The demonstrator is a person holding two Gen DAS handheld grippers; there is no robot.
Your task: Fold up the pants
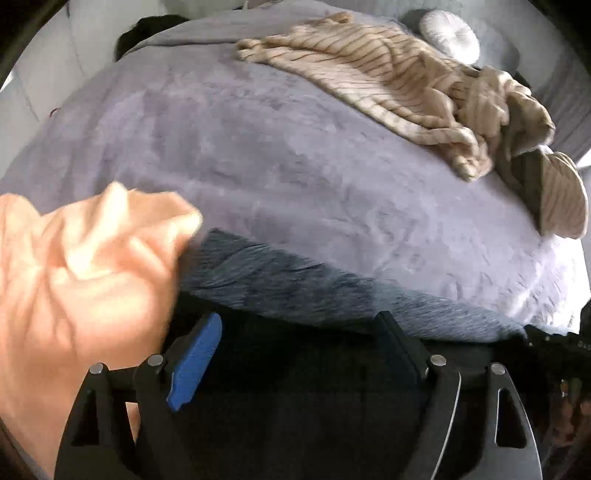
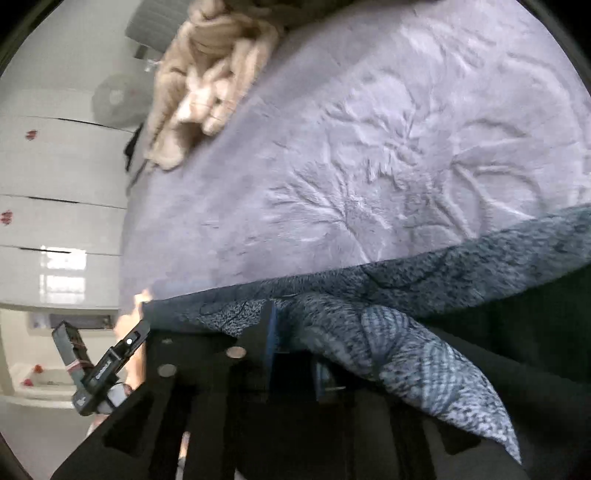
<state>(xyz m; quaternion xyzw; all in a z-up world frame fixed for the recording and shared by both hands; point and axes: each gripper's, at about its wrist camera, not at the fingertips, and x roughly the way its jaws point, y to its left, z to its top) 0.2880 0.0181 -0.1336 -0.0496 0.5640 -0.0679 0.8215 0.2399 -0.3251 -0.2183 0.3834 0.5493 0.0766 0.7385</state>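
A: What was the biggest thing there?

B: One bed, covered by a single lilac plush blanket [image 1: 258,155] with an embossed leaf pattern, which filled most of both views.

A: And on it?

B: One pair of pants [image 2: 424,266], dark blue-grey and mottled, lying along the near edge of the blanket; in the left wrist view it showed as a dark band just past the fingers. At the far side lay beige striped clothing [image 1: 388,77] in a crumpled heap, how many pieces I could not tell. One pale round cushion [image 1: 448,35] sat beyond it.

A: The grippers?

B: Two. The left gripper [image 1: 299,343] pointed over the bed's edge with its jaws spread wide and nothing between them; one blue pad [image 1: 195,363] showed. A bare hand [image 1: 85,266], blurred, was bunched at the left of that view, touching the end of the pants.

A: The right one?

B: The right gripper [image 2: 291,350] was rolled sideways, low at the hem, its jaws pinched on a fold of the pants, with cloth draped over one finger.
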